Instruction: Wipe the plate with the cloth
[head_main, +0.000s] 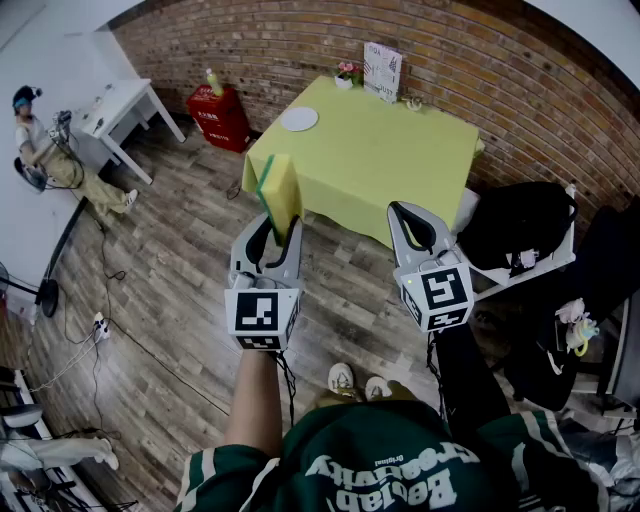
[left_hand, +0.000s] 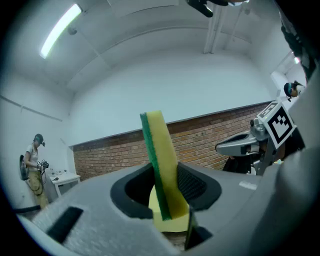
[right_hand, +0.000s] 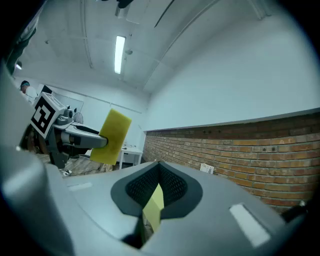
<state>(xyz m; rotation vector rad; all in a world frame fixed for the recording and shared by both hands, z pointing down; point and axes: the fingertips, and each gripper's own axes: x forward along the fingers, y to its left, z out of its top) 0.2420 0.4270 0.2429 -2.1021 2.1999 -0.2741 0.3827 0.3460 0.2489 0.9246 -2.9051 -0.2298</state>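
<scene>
A square worktop (head_main: 380, 160) under a yellow-green cover stood against the brick wall. A white plate (head_main: 299, 119) lay near its far left corner, and a small flower pot (head_main: 347, 74), an upright printed card (head_main: 383, 70) and a small object (head_main: 411, 101) too tiny to identify stood along its wall edge. On the wooden plank floor (head_main: 180, 290) sat a red crate (head_main: 219, 117), just left of the worktop, with cables and a power strip (head_main: 99, 325) lying farther off.

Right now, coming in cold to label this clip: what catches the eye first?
The yellow-and-green sponge, clamped upright in the left gripper at the middle of the head view. Beyond it, the bright yellow-green table stands against the brick wall, with a white plate near its far left corner.
</scene>
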